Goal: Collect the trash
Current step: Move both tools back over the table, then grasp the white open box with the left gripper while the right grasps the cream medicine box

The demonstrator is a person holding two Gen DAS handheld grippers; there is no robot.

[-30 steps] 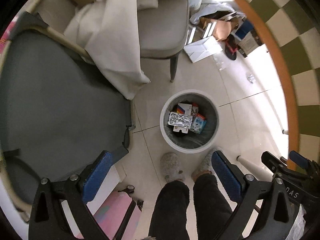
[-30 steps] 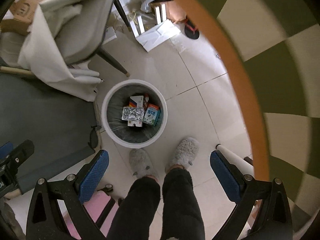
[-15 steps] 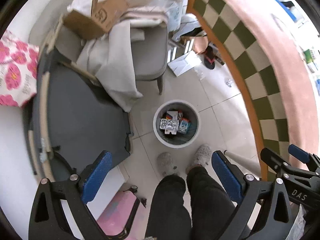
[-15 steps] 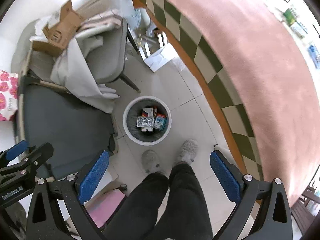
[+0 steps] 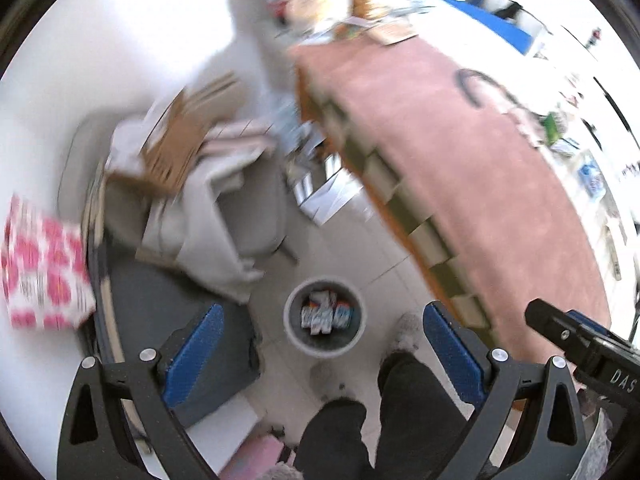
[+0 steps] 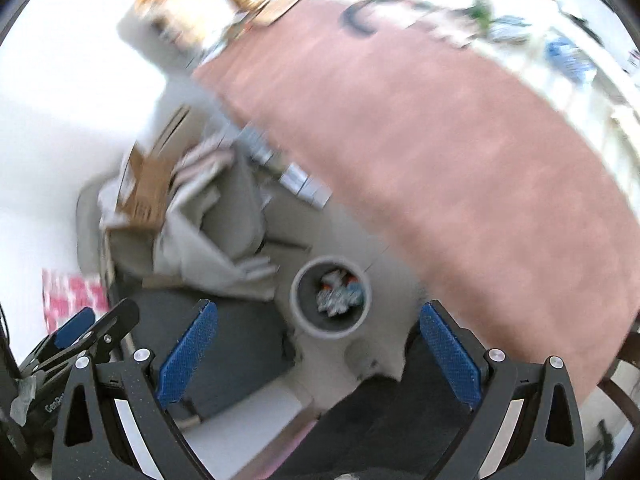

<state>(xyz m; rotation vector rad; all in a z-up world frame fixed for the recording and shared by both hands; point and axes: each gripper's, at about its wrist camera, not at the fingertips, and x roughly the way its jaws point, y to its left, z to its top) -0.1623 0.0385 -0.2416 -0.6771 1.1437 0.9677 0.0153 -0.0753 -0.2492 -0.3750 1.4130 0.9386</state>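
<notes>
Both frames are motion-blurred. The left gripper [image 5: 322,354] and right gripper [image 6: 316,354] hang with jaws spread wide and empty above the floor, where the round white bin [image 5: 325,347] [image 6: 330,330] holds cartons and a foil blister pack whose print is unreadable. "DAS" shows on the right gripper's body in the left view, "Gen" on the left's in the right view. A pink tabletop [image 5: 480,184] fills the right side

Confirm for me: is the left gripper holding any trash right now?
No, the left gripper is open and empty, high above the bin.
</notes>
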